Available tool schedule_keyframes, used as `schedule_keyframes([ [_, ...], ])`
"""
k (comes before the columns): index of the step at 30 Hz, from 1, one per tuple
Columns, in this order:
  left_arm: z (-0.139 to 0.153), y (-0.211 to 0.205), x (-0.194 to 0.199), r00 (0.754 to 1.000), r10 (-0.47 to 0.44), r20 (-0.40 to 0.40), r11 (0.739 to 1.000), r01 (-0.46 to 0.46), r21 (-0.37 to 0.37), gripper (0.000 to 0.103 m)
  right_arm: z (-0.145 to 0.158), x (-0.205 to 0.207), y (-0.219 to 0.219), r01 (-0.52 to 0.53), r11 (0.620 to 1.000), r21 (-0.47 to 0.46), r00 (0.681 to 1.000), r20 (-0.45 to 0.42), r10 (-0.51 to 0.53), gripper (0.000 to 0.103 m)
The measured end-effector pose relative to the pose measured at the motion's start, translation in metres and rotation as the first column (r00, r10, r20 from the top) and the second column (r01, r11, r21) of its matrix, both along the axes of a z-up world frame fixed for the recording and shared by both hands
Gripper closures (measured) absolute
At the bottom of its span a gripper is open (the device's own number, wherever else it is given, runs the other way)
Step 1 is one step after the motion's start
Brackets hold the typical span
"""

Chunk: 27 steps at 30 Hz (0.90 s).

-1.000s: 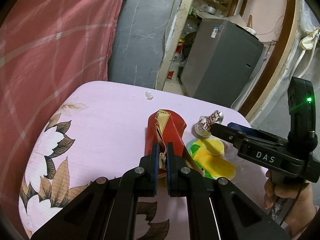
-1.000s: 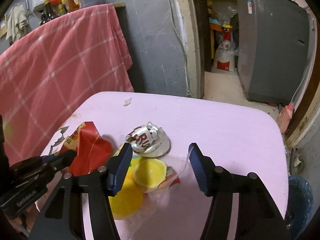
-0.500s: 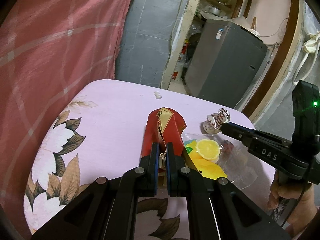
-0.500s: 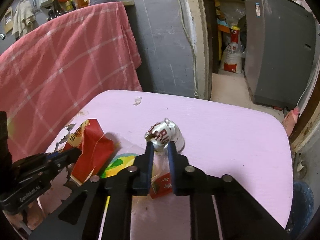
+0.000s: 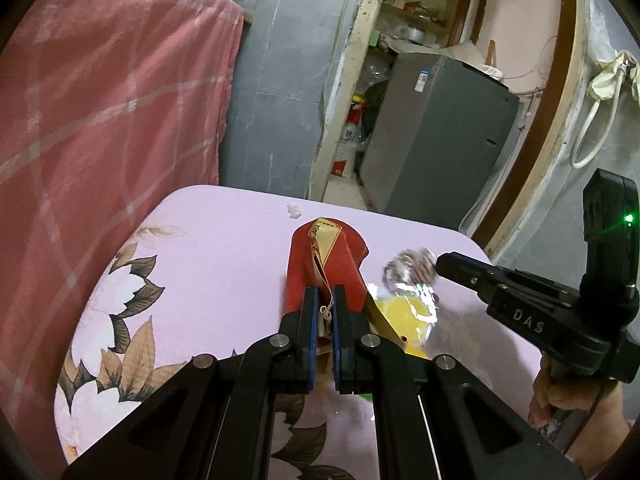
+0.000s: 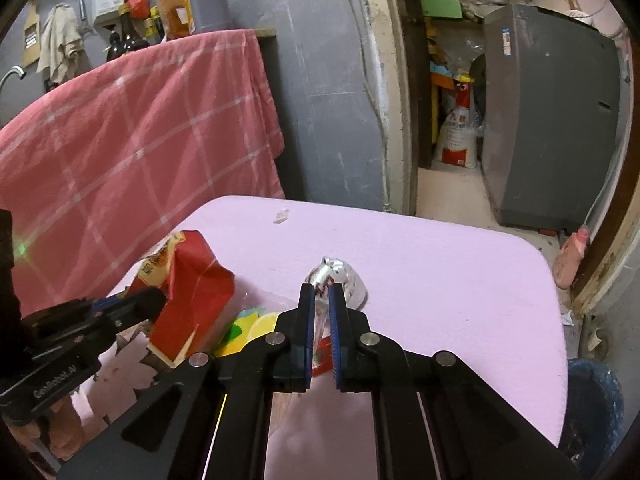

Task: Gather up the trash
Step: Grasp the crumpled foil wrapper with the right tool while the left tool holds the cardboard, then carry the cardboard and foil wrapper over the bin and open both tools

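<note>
While the left wrist view looks down its fingers, the left gripper (image 5: 324, 312) is pinched narrow on one red carton (image 5: 324, 264), the torn flap caught between the blue pads. That carton lies on the pink floral tablecloth (image 5: 224, 248). At three o'clock from it comes the right gripper (image 5: 444, 262), nose against one crumpled can (image 5: 408, 270), blurred here. Below the can sits a clear bag with yellow slices (image 5: 404, 310); their count is hard to read. One white scrap (image 5: 294, 211) lies at twelve o'clock.

Over on the right wrist view, the right gripper (image 6: 320, 300) is squeezed tight on the clear bag (image 6: 320, 336), with the can (image 6: 340, 280) just past its tips. At nine o'clock, the carton (image 6: 188, 292) hangs from the left gripper (image 6: 156, 300). One scrap (image 6: 281, 216) at eleven o'clock. One blue bin (image 6: 596, 408) at four o'clock.
</note>
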<state>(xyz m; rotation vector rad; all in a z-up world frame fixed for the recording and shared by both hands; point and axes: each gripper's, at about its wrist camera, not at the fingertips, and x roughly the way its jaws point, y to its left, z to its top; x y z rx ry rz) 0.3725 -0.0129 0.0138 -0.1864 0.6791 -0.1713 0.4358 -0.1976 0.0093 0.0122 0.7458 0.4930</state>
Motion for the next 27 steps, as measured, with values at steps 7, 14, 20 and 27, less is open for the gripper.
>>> schedule_keyframes([
  [7,-0.006,0.012,0.006,0.999,0.029,-0.028,1.000,-0.030,-0.007,0.099,-0.001,0.014,0.006,0.013,1.000,-0.016,0.999,-0.037,-0.013,0.070],
  [14,-0.005,0.016,0.007,0.999,0.035,-0.025,0.999,-0.035,-0.024,0.099,-0.018,0.030,0.009,0.028,0.998,-0.051,0.994,-0.106,-0.033,0.072],
  [20,-0.002,0.011,0.005,1.000,0.027,-0.015,0.999,-0.027,-0.028,0.099,-0.016,0.024,0.006,0.026,0.999,-0.044,0.997,-0.075,-0.029,0.090],
  [27,0.009,-0.009,0.001,1.000,0.002,0.015,0.999,-0.002,-0.036,0.099,0.000,0.008,-0.017,0.061,0.998,-0.004,0.998,-0.001,-0.061,0.094],
])
